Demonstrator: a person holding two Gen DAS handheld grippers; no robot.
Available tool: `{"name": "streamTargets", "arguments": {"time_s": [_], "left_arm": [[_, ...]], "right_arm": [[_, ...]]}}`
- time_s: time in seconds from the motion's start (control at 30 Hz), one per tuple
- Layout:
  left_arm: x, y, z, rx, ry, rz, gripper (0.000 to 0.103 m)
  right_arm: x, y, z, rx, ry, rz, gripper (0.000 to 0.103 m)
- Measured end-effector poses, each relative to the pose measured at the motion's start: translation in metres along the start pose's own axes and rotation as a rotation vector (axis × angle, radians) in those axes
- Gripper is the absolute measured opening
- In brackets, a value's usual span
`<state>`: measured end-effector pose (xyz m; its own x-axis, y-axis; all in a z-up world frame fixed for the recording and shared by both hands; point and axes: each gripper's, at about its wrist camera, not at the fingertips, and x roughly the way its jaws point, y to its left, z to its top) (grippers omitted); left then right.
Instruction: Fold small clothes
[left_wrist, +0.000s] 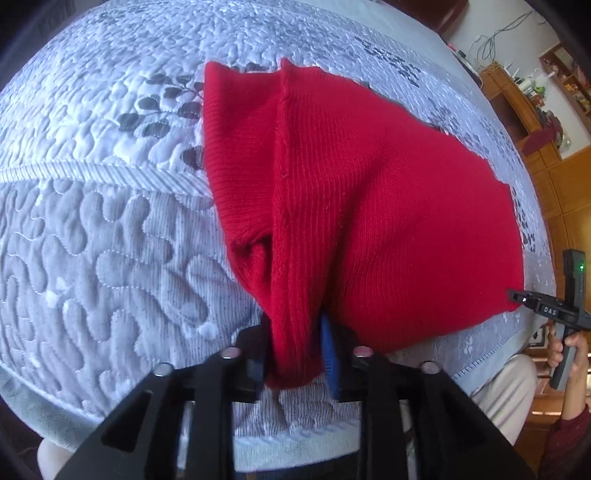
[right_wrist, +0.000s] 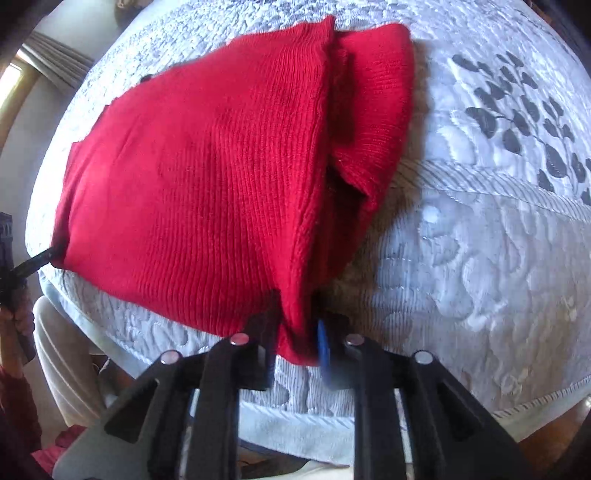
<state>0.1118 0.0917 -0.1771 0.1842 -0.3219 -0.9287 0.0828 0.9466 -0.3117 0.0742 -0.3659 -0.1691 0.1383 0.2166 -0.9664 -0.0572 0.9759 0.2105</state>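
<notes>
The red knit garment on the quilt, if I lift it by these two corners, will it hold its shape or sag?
The red knit garment will probably sag: it already drapes in soft folds. Its ribbed knit likely grips the textured quilt, so it should drag, not slide.

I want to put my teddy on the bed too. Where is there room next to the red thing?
The red ribbed knit garment fills the middle of the pale grey quilted bedspread. Bare quilt lies on either side of it: one patch beside the dark leaf print, another toward the bedspread's stitched edge. It is crowded along the near edge, where the left gripper and right gripper have its corners between their jaws.
</notes>
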Motion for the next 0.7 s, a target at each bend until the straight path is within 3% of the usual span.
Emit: {"name": "streamTargets", "arguments": {"time_s": [0.03, 0.07, 0.13, 0.2, 0.3, 0.43, 0.53, 0.7], "left_arm": [[-0.006, -0.001, 0.001, 0.002, -0.004, 0.022, 0.048], [-0.02, 0.0, 0.001, 0.019, -0.035, 0.066, 0.049], [-0.046, -0.003, 0.011, 0.083, -0.109, 0.125, 0.053], [-0.06, -0.009, 0.036, 0.117, -0.166, 0.158, 0.055], [-0.049, -0.022, 0.088, 0.13, -0.159, 0.135, 0.056], [0.001, -0.024, 0.143, 0.116, -0.096, 0.222, 0.055], [0.031, -0.02, 0.166, 0.068, -0.051, 0.172, 0.055], [0.054, -0.02, 0.184, 0.079, -0.058, 0.159, 0.054]], "right_arm": [[-0.006, -0.002, -0.002, 0.001, 0.0, 0.002, 0.031], [-0.017, -0.003, -0.004, -0.001, -0.01, -0.006, 0.036], [-0.042, -0.005, -0.006, -0.021, -0.064, -0.022, 0.036], [-0.068, -0.005, 0.007, -0.025, -0.122, 0.024, 0.038], [-0.082, -0.003, 0.046, -0.015, -0.172, 0.051, 0.043], [-0.06, -0.008, 0.115, 0.029, -0.163, 0.064, 0.044], [-0.03, -0.021, 0.153, 0.067, -0.129, 0.024, 0.045], [0.006, -0.041, 0.19, 0.122, -0.092, 0.062, 0.045]]}}
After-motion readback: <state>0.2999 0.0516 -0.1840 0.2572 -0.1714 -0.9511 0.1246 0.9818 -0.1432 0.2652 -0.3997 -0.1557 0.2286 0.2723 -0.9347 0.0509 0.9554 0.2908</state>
